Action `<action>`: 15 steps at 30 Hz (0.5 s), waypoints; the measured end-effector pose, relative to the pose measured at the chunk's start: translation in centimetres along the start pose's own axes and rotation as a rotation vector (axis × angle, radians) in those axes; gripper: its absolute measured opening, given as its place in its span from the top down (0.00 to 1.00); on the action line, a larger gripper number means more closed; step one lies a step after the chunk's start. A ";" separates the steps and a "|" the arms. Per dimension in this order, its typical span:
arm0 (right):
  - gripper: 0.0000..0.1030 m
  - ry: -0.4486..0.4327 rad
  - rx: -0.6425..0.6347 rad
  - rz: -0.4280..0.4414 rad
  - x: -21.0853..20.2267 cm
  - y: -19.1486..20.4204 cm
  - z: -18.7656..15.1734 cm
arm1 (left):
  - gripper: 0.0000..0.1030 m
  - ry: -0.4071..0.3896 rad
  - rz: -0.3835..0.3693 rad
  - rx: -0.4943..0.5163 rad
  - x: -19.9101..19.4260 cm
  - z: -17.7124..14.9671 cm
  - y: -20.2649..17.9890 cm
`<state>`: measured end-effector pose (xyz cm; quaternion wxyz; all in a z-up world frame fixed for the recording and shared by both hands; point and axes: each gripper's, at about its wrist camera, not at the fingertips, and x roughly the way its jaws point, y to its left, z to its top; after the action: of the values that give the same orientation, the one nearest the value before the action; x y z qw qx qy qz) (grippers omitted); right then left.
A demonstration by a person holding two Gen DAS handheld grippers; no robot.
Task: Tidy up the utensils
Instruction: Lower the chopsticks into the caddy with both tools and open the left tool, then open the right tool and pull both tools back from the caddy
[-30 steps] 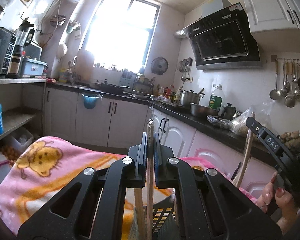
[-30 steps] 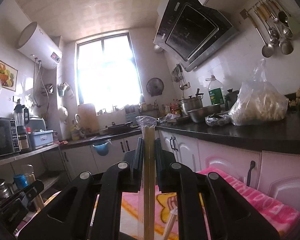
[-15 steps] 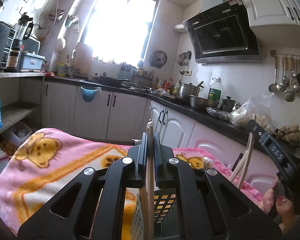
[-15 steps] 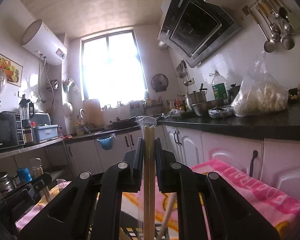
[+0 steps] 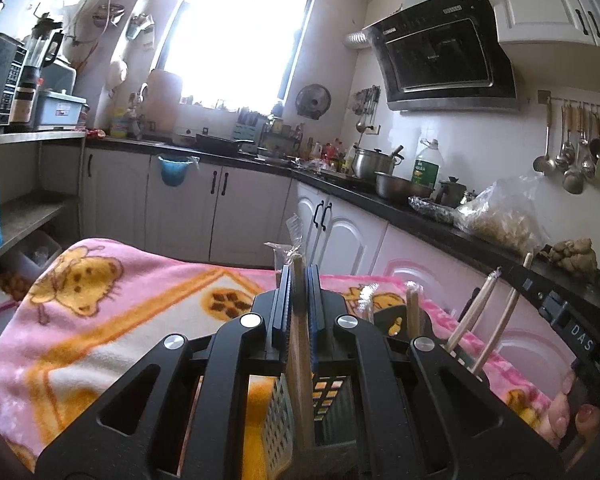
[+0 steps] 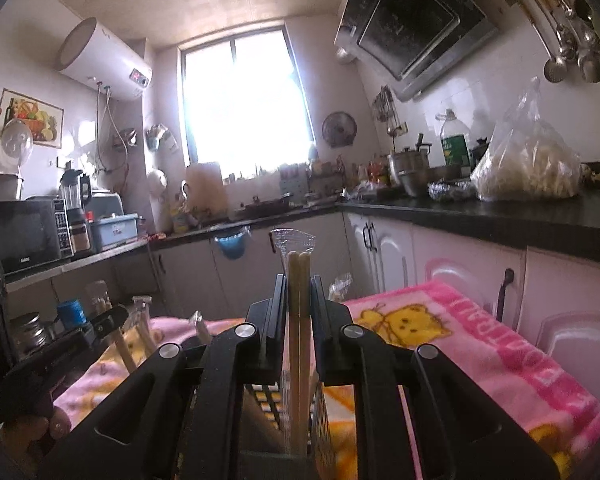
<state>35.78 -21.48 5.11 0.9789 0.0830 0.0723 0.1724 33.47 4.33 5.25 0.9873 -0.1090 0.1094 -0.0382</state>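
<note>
Insertion step: left gripper (image 5: 298, 312) clamped on wrapped chopsticks (image 5: 297, 280), right gripper (image 6: 298, 312) on another wrapped pair (image 6: 299, 276), both above slotted holder (image 5: 328, 396) on blanket-covered table (image 5: 100, 308). Next: lowering, then release.

Upright chopsticks (image 5: 470, 322) crowd basket (image 5: 326, 394); pink blanket (image 5: 100, 320) leftward open.

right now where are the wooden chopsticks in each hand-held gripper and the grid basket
wrapped wooden chopsticks (image 5: 300, 344), left wrist view, mid shaft
paired wooden chopsticks (image 6: 299, 344), right wrist view, mid shaft
dark grid-walled plastic basket (image 5: 327, 394), left wrist view, side wall
</note>
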 end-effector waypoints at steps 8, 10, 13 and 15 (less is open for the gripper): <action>0.88 0.055 -0.010 0.027 -1.5 0.4 -0.4 | 0.98 0.054 -0.017 0.003 -0.4 -0.2 -0.1; 0.88 0.066 -0.002 0.031 -1.8 0.4 -0.3 | 0.95 0.063 -0.024 0.002 -0.8 -0.2 -0.2; 0.88 0.084 0.015 0.034 -2.2 0.1 -0.1 | 0.90 0.077 -0.028 0.002 -1.2 -0.3 -0.1; 0.88 0.093 0.024 0.031 -2.4 0.1 -0.1 | 0.89 0.088 -0.028 0.003 -1.5 -0.5 -0.1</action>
<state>33.47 -22.26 5.30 0.9705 0.0880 0.1185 0.1905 31.90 4.30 5.15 0.9811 -0.1071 0.1511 -0.0570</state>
